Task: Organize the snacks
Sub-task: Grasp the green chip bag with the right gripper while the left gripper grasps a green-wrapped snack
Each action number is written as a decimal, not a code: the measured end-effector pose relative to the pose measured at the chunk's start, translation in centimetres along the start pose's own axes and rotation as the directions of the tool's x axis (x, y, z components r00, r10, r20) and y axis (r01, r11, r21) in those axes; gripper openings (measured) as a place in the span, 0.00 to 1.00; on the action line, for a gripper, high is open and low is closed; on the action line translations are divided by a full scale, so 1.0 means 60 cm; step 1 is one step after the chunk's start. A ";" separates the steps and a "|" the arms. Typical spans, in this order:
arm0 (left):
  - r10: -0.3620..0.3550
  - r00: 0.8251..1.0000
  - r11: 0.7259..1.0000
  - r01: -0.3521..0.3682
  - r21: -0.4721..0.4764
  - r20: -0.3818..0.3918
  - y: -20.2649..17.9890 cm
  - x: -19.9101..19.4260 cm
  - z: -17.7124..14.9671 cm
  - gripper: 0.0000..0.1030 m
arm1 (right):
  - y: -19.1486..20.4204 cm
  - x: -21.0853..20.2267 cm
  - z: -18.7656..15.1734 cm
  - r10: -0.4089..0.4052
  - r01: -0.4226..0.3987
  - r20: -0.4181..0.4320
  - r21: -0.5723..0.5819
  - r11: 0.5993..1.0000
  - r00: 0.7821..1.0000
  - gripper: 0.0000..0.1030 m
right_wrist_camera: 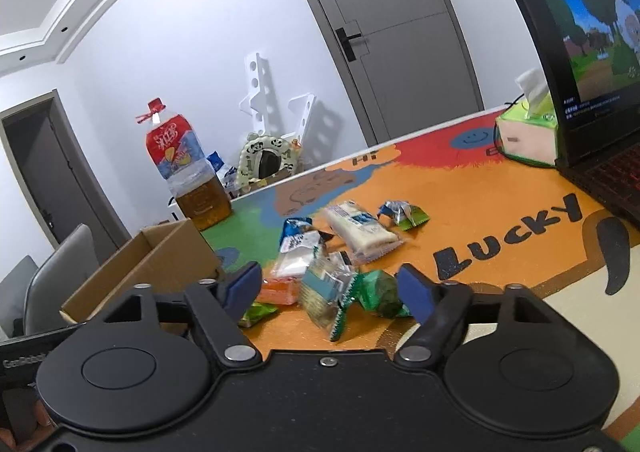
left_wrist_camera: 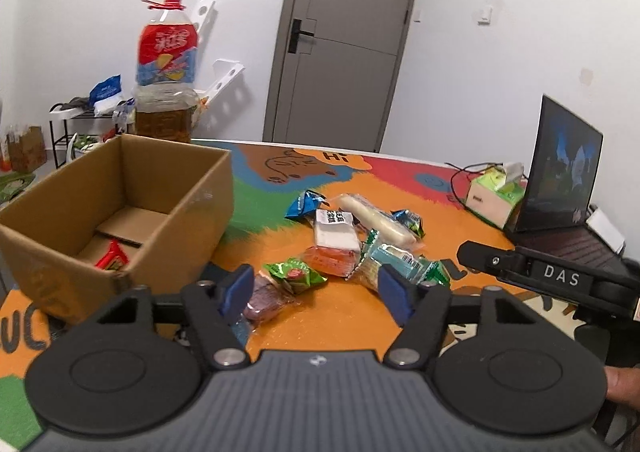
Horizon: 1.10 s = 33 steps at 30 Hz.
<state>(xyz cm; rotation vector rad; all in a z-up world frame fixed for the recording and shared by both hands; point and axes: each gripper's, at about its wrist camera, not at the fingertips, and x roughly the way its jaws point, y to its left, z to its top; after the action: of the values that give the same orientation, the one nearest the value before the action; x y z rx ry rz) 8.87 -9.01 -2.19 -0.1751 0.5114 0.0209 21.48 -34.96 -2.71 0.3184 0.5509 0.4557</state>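
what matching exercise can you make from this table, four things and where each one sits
Things:
1. red packet
2. oil bottle
3. tissue box
4. laptop

Places:
A. far right edge of the table
B. inside the cardboard box
C. just left of the laptop
D. behind the cardboard box

Pairs: 1-B, 2-D, 3-C, 4-A

I see a table covered by a bright cartoon mat (left_wrist_camera: 352, 304), mostly orange, with green, red and blue patches and "LUCKY" lettered on it. From my left camera, an open cardboard box (left_wrist_camera: 192, 207) sits at nine o'clock, an oil jug (left_wrist_camera: 168, 71) behind it at eleven. A heap of wrapped snacks (left_wrist_camera: 348, 240) lies at the centre. A tissue box (left_wrist_camera: 494, 197) and an open laptop (left_wrist_camera: 560, 179) stand at two o'clock.
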 end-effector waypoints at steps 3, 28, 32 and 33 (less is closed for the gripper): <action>0.000 1.000 1.000 -0.001 -0.006 -0.017 0.000 0.029 -0.004 0.57 | -0.008 0.013 -0.005 -0.017 0.017 -0.014 -0.006 1.000 1.000 0.59; 0.104 0.991 0.994 -0.102 0.028 -0.085 0.019 0.188 -0.004 0.55 | -0.044 0.105 -0.019 -0.062 0.062 -0.067 0.009 0.998 0.996 0.53; 0.103 0.989 0.995 -0.100 0.030 -0.110 0.019 0.198 -0.010 0.48 | -0.048 0.119 -0.016 -0.054 0.057 -0.079 0.037 0.998 0.995 0.54; 0.098 0.988 0.995 -0.095 0.031 -0.121 0.020 0.200 -0.010 0.42 | -0.049 0.123 -0.017 -0.048 0.053 -0.091 0.045 0.998 0.995 0.54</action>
<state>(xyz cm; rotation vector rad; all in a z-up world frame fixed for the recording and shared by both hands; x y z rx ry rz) 19.00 -8.24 -8.76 -0.1275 0.6423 0.0992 27.45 -33.63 -7.87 0.3295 0.6567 0.4100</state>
